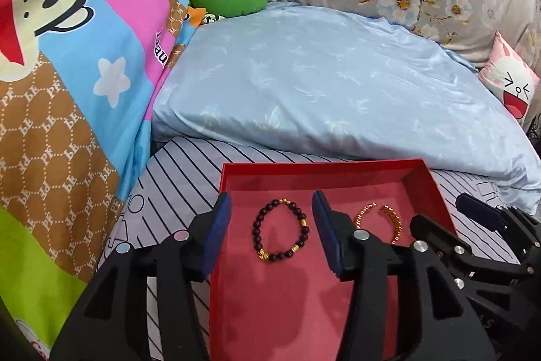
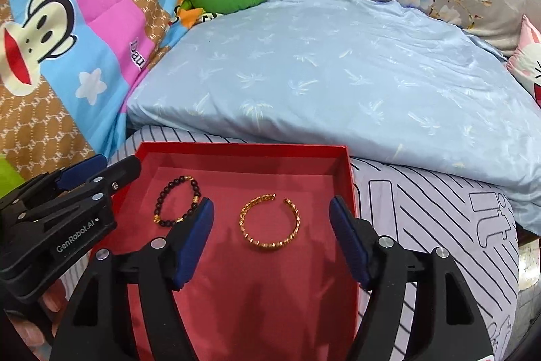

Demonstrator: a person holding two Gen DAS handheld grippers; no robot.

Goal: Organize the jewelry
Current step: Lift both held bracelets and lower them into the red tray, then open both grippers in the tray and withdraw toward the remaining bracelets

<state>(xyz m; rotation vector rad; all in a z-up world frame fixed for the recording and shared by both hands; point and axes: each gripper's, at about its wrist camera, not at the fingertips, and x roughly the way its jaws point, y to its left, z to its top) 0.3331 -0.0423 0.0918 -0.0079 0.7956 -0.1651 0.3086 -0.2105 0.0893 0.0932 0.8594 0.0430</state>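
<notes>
Both bracelets lie in the red box (image 2: 348,178); left gripper (image 1: 270,219) and right gripper (image 2: 272,222) hover released, so placing looks done; next, draw back.

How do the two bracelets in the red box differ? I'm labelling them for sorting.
The beaded bracelet is a closed loop of dark beads with gold spacers; the gold bangle is all gold, twisted, with an open gap. The beaded bracelet lies left of the gold bangle. Both lie flat, apart, on the red box floor, ungripped.
</notes>
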